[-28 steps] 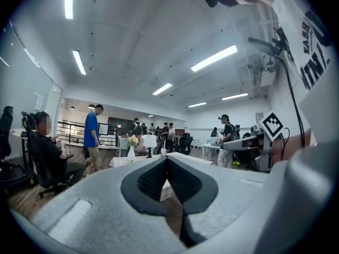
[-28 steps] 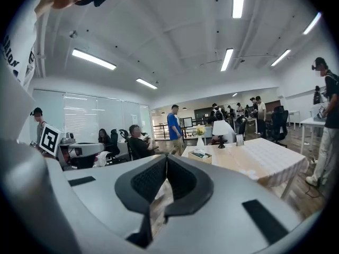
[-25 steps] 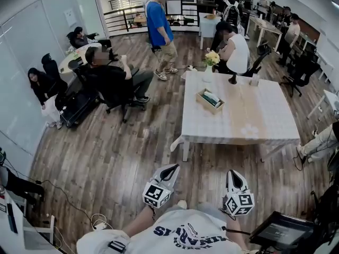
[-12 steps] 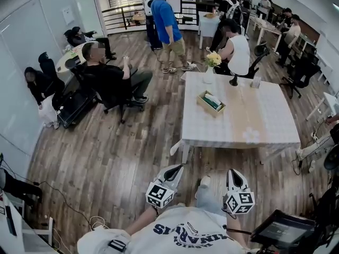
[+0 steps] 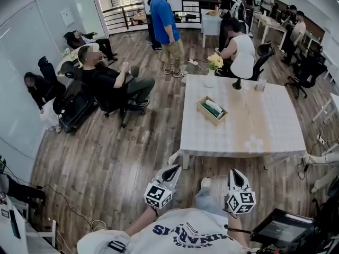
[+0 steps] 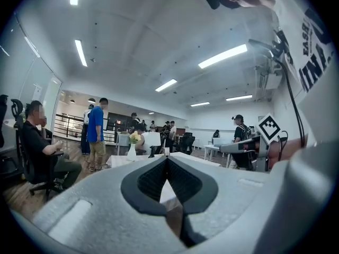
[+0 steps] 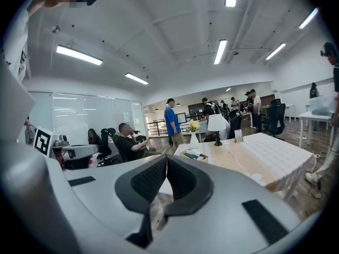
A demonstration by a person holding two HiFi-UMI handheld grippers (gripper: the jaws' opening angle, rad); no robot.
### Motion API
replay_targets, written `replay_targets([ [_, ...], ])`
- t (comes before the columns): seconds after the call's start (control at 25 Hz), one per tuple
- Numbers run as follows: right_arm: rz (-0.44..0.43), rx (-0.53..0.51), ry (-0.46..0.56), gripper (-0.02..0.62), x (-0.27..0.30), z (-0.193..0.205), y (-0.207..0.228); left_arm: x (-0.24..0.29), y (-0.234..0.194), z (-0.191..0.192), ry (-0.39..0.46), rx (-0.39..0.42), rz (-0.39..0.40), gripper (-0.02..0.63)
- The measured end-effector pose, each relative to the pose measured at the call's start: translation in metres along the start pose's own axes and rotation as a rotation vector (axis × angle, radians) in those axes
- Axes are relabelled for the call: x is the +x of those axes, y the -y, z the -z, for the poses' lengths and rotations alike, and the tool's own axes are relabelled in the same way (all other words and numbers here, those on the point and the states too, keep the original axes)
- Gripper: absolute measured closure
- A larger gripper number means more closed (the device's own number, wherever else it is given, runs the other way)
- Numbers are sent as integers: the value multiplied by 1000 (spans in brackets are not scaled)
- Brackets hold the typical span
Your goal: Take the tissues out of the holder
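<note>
Two claws, the left claw (image 5: 172, 168) and the right claw (image 5: 234, 174), are both closed on nothing. One wooden tissue holder (image 5: 211, 111) with tissues (image 5: 214, 107) inside sits on the worktop (image 5: 254, 131), well ahead of both. The right gripper view shows the holder; the left gripper view shows one flower vase (image 6: 131, 148). The shirt lettering (image 5: 183, 232) is upside down and partly cut off.

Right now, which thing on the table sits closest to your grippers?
The wooden tissue holder, apart near the table's left edge; the flower vase, lamp and small container stand along the far edge.
</note>
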State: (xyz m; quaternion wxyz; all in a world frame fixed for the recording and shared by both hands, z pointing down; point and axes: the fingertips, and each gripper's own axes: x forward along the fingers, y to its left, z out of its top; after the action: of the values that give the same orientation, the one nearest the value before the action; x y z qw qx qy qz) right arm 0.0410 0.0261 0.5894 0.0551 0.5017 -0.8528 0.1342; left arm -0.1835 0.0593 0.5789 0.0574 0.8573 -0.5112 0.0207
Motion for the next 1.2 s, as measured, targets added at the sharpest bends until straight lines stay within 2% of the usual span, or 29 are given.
replay_targets([
  [0.36,-44,-7,-15,586,97,-26,68,110,-39,-15,-14,16,-31,603],
  [0.8,-94,26,-27,586,221,-63,185,252,-76,-46,-55,37,-107,603],
  [0.96,-99,35,-40,586,251,-71,221,283,-89,-56,-54,4,-164,603],
  [1.2,-116,42,-55,586,277,-73,254,308,-96,-57,-80,5,-206,603],
])
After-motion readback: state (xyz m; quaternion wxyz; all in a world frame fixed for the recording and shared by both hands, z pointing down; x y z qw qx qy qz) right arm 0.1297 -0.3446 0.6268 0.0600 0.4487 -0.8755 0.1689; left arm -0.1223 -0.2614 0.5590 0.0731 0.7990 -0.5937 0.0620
